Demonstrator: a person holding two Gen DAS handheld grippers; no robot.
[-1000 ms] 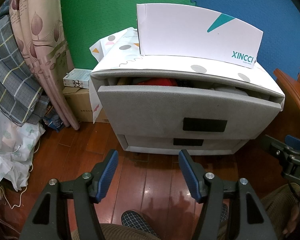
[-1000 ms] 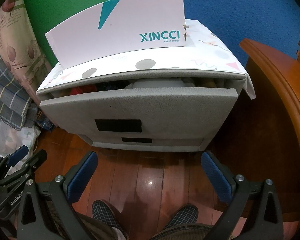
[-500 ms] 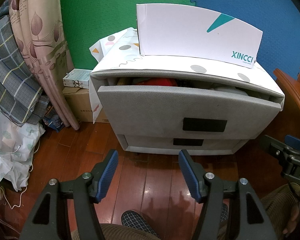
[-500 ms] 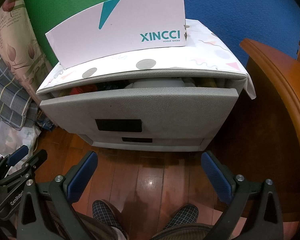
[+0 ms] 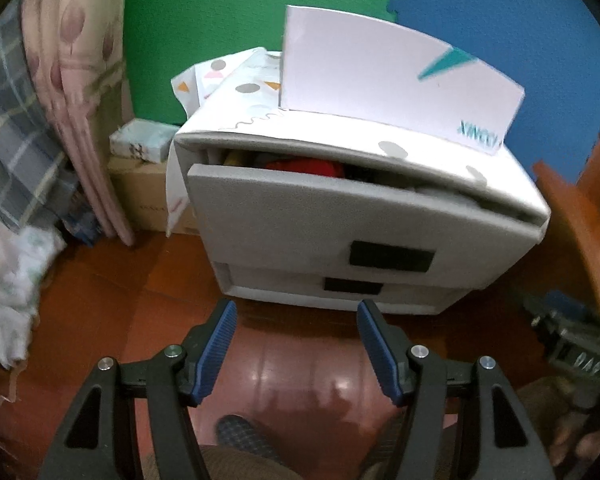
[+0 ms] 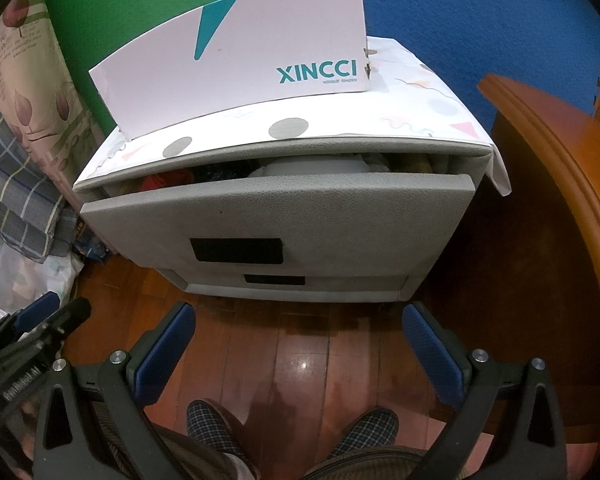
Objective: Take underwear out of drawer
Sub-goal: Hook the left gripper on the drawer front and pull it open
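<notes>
A grey two-drawer cabinet stands on the wooden floor. Its top drawer (image 5: 340, 220) (image 6: 284, 216) is pulled out a little, leaving a narrow slot. Folded clothes show in the slot: a red piece (image 5: 304, 168) (image 6: 168, 179) at the left and a white piece (image 6: 312, 168) in the middle. My left gripper (image 5: 296, 332) hangs open over the floor in front of the cabinet, nothing between its blue pads. My right gripper (image 6: 300, 336) is open wider, also empty, in front of the lower drawer (image 6: 292, 282). The left gripper (image 6: 40, 320) shows at the right wrist view's lower left.
A white XINCCI shoe box (image 6: 236, 68) sits on the patterned sheet covering the cabinet top. Curtains and plaid cloth (image 5: 20, 120) hang at the left, with small boxes (image 5: 140, 144) behind. A curved wooden furniture edge (image 6: 560, 200) stands at the right. The person's slippered feet (image 6: 212, 420) are below.
The left wrist view has tilted and shifted slightly, blurring the picture, so the left gripper has rolled a little. The right gripper has stayed still. Both jaws keep the same width.
</notes>
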